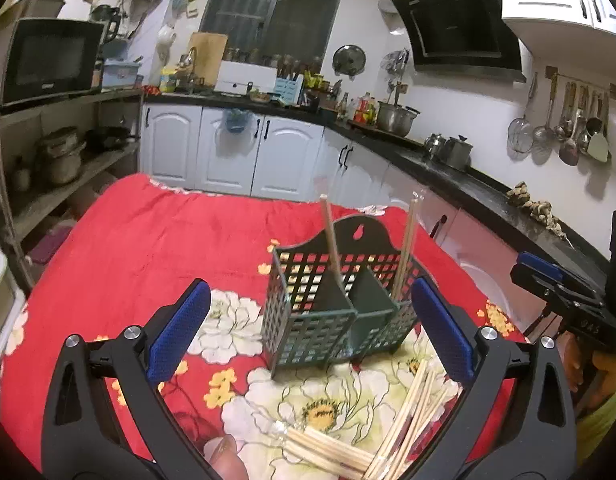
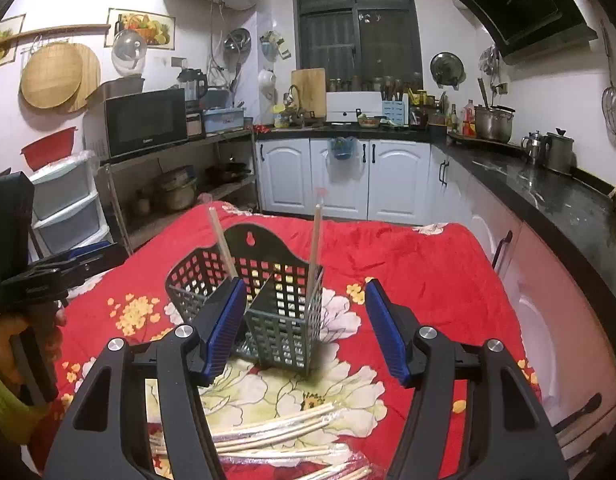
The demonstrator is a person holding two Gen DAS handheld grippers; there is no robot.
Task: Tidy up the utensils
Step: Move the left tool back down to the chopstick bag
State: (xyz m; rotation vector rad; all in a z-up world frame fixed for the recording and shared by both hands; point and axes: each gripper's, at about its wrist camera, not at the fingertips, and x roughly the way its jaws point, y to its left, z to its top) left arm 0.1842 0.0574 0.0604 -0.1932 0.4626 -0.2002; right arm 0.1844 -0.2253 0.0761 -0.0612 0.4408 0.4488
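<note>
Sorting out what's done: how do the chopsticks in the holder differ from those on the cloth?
The two chopsticks in the holder stand upright, one per compartment; the chopsticks on the cloth lie flat, bunched in clear wrapping. The standing ones are apart; the lying ones touch. Both look like pale wood.

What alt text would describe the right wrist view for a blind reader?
A dark green plastic lattice utensil holder stands on a red floral tablecloth, one wooden chopstick upright in each of its two compartments. The open right tool is near it; loose chopsticks lie below.
</note>
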